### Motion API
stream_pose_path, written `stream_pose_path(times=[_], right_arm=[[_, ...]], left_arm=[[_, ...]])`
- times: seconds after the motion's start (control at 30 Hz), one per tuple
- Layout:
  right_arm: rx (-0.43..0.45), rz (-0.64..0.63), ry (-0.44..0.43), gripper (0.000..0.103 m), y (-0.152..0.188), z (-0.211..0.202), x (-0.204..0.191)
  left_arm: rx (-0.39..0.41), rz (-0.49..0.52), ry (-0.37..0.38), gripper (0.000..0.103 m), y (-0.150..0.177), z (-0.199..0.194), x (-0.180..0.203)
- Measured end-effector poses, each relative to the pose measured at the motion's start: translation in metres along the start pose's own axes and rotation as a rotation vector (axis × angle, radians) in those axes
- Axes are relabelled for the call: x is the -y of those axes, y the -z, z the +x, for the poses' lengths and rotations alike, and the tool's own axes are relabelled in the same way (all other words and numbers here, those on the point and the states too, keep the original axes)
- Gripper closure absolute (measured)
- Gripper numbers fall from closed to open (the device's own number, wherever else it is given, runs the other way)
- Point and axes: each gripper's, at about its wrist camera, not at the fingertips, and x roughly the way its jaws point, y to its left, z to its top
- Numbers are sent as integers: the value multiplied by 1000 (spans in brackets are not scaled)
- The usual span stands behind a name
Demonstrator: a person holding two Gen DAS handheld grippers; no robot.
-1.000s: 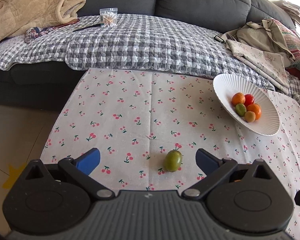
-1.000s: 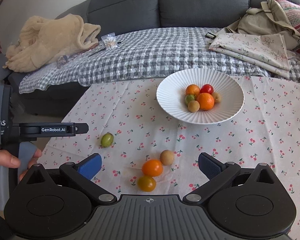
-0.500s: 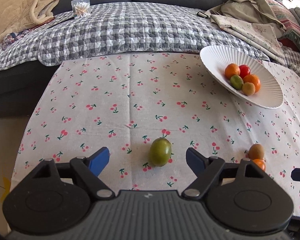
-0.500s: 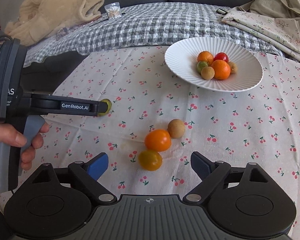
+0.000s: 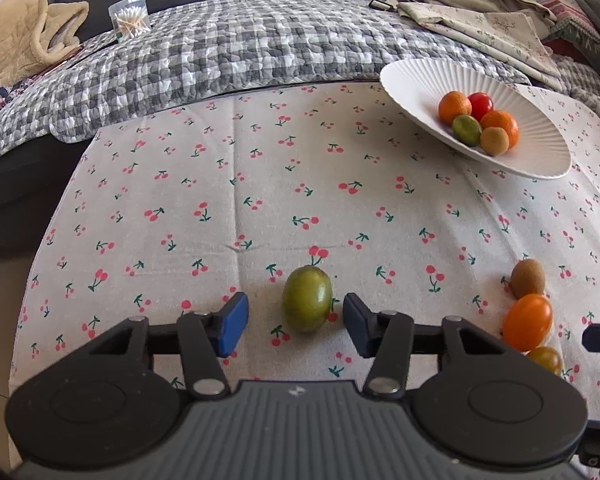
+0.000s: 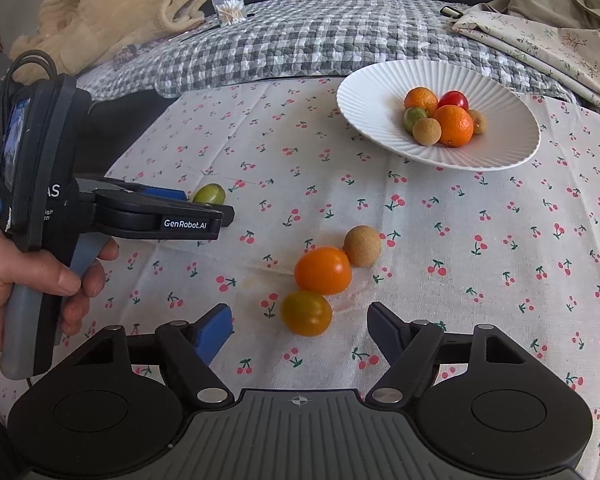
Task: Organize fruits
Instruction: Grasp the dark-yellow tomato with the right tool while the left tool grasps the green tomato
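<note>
A green tomato [image 5: 307, 298] lies on the cherry-print tablecloth between the fingers of my left gripper [image 5: 295, 322], which is open around it with gaps on both sides. It also shows in the right wrist view [image 6: 209, 194], beside the left gripper [image 6: 188, 208]. My right gripper [image 6: 300, 330] is open, its fingers on either side of a yellow-orange tomato [image 6: 306, 313]. Behind that lie an orange tomato [image 6: 322, 270] and a brown round fruit [image 6: 362, 246]. A white ribbed plate [image 6: 500, 148] holds several fruits.
A sofa with a grey checked quilt [image 6: 300, 40] runs along the table's far edge. On it are a beige blanket [image 6: 112, 12], a jar of cotton swabs [image 6: 229, 8] and folded cloths [image 6: 540, 40]. The table's left edge [image 5: 40, 240] drops to the floor.
Both grippers have moved forward and lower. The left gripper's fingers have narrowed and now flank the green tomato. The right gripper's fingers now flank the yellow-orange tomato.
</note>
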Motion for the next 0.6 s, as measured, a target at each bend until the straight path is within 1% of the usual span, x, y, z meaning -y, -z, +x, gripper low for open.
stream_pose_path(times=[0.07,0.13,0.17,0.2,0.23,0.3,0.33,0.37,0.47,0.6], right_arm=[[0,-7,3,38,0,3,-1],[-6,-10,4,42,0,7,-1],[-8,-10,5,46,0,9,-1],[-10,-10,4,51,0,11,-1],[-10,-12,5,54,0,13,-1],[-11,-21,16,64,0,17,-2],[-12,-26,20,67,0,19,-1],[-16,-32,25,72,0,22,-1],[-14,-69,33,74,1,24,-4],[-5,-68,29,74,-2,19,-4]], left_arm=[[5,2,3,61,0,1,0],[11,12,7,70,0,0,1],[12,18,10,77,-1,0,2],[14,24,8,79,-1,0,3],[15,32,5,79,-1,0,4],[19,42,2,79,0,0,5],[19,42,2,79,0,-1,5],[19,41,2,79,0,-1,4],[20,45,0,79,0,-2,5],[31,52,-7,79,-2,-4,6]])
